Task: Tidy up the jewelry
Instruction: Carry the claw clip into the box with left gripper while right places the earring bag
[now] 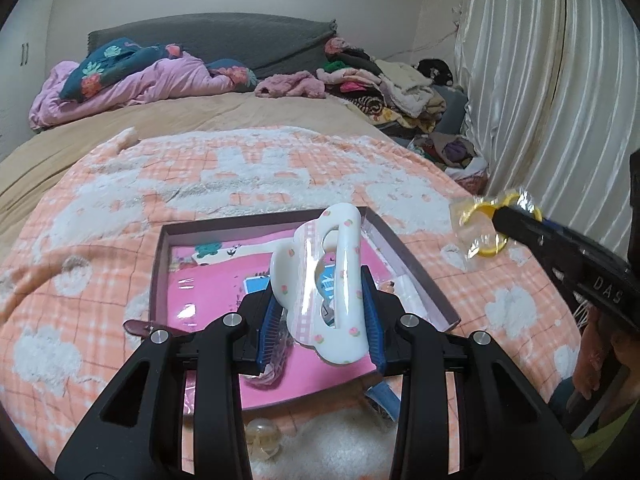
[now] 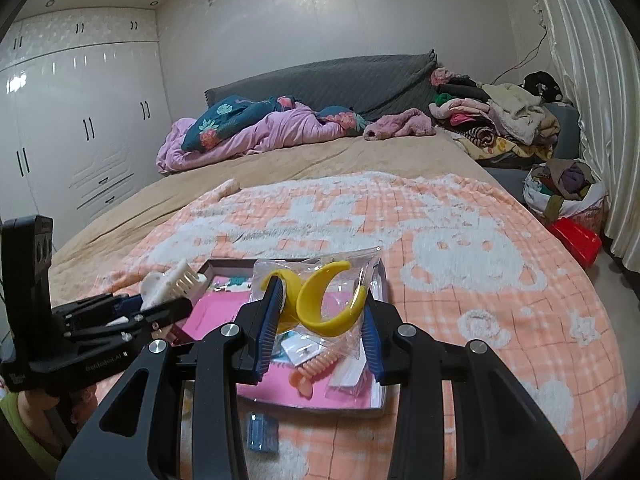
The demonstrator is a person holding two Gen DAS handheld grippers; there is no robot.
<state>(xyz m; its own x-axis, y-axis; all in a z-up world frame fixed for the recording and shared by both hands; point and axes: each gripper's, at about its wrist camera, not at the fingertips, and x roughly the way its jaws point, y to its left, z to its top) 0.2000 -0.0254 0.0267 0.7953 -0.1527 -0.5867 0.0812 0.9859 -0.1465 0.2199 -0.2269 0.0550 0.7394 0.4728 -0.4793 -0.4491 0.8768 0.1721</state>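
My left gripper is shut on a white cloud-shaped hair claw with small pink flowers, wrapped in clear plastic and held above a shallow box with a pink lining. My right gripper is shut on a yellow hair claw in a clear bag, also held over the box. In the left wrist view the right gripper shows at the right with the yellow claw. In the right wrist view the left gripper shows at the left with the white claw.
The box lies on an orange-and-white fleece blanket on a bed. A coral spiral hair tie and small packets lie in the box. A blue clip lies on the blanket before it. Piled clothes, a basket and a curtain are at the right.
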